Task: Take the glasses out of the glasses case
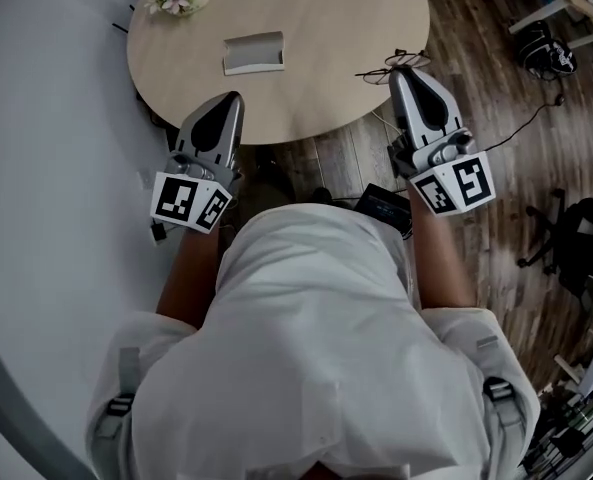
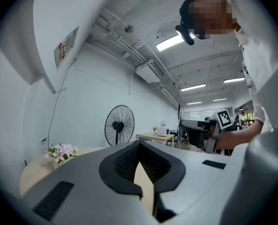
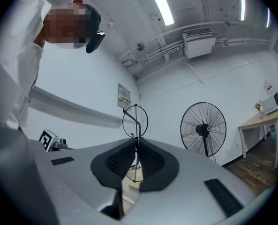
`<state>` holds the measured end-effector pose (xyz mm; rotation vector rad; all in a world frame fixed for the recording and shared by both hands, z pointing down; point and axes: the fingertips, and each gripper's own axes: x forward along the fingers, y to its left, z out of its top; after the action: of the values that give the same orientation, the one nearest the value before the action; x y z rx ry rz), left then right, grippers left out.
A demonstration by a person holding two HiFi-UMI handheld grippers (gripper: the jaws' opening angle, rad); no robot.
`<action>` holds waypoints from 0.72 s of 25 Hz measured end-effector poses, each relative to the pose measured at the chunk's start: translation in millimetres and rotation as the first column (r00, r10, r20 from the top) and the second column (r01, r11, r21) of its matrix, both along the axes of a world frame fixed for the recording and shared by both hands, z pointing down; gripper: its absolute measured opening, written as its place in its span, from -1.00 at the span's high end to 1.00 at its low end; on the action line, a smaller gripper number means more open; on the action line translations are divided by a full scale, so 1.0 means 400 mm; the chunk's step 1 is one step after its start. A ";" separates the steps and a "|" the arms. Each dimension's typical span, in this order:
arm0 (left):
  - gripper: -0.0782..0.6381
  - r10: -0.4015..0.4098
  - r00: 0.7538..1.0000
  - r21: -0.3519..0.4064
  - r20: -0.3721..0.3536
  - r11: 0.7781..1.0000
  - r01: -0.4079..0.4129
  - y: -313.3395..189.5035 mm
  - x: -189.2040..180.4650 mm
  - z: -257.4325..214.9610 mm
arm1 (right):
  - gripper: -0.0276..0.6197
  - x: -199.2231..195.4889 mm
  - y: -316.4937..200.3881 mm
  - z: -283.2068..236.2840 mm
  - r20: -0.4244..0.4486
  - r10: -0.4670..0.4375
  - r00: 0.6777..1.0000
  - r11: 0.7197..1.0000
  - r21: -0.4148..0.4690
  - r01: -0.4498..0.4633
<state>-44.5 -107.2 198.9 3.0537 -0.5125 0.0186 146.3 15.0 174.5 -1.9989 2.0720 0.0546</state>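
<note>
Your right gripper (image 1: 403,69) is clamped on the wire glasses (image 3: 137,125) above the desk's (image 1: 326,103) near edge, well apart from the glasses case (image 1: 253,53) mid-desk. Your left gripper (image 1: 238,97) is closed and empty.

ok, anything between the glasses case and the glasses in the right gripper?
Nothing. In the head view only bare table lies between the glasses case and the glasses pinched in the right gripper.
</note>
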 end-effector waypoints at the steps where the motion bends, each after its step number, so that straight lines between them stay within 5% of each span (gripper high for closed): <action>1: 0.77 -0.002 1.000 -0.009 0.008 1.000 0.002 0.018 -0.001 0.011 | 0.81 0.002 0.016 0.011 0.001 0.000 1.000 1.000 -0.006 0.000; 8: 0.77 -0.041 0.998 -0.067 0.045 0.997 0.044 0.098 -0.032 0.083 | 0.81 -0.003 0.096 0.175 0.197 -0.009 0.980 0.993 -0.112 0.032; 18: 0.77 -0.073 0.995 -0.098 0.062 0.992 0.079 0.100 -0.040 0.103 | 0.82 -0.021 0.108 0.191 0.127 -0.048 0.991 0.986 -0.150 0.067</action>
<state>-60.6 -67.1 240.1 2.9406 -0.6114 0.1268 138.0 58.0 250.9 -1.9715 2.1105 -0.2414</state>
